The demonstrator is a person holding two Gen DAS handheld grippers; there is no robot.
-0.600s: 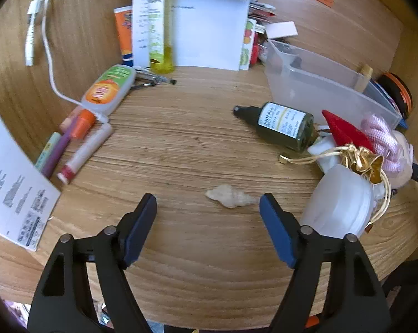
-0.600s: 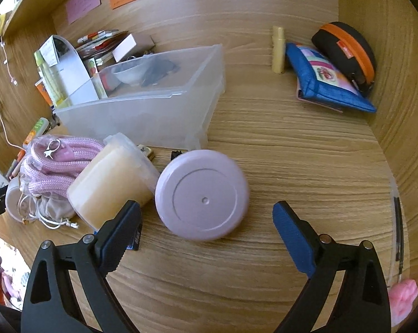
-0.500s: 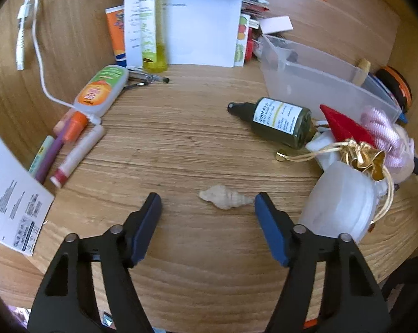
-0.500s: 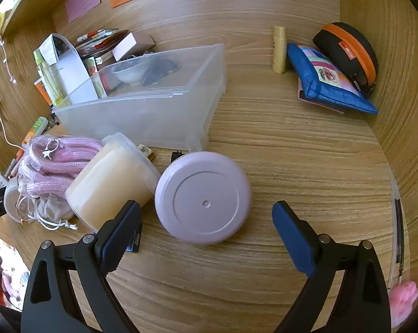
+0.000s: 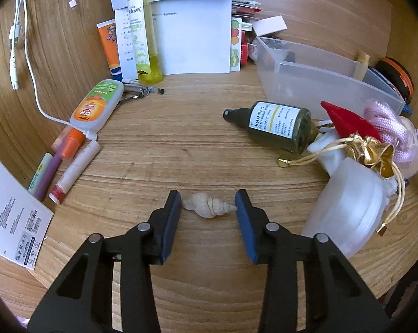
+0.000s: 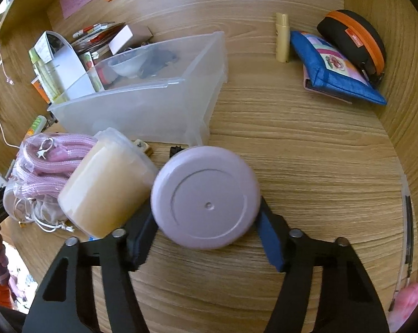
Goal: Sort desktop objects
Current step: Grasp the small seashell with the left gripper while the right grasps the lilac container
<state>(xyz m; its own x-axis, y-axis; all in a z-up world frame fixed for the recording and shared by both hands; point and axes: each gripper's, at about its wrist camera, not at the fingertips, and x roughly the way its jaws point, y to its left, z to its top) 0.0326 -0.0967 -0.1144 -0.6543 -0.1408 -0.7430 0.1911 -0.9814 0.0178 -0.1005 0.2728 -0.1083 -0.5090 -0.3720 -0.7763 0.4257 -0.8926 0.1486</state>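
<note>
Our left gripper (image 5: 208, 208) clamps the small cream spiral seashell (image 5: 209, 207) on the wooden desk (image 5: 181, 144), near the clear plastic bin (image 5: 314, 83). Our right gripper (image 6: 206, 219) seems clenched on the round lilac lid (image 6: 206, 197) just before that bin.

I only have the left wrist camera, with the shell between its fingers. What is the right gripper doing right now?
Observer: The right gripper is closed around a round lilac lid, with a pad against each side of its rim.
Operator: What sits next to that lid?
Observer: A cream jar lies on its side, touching the lid's left edge.
Operator: And past the clear bin, in the far right corner?
Observer: A blue pouch lies flat there, against a black case with an orange zip.
</note>
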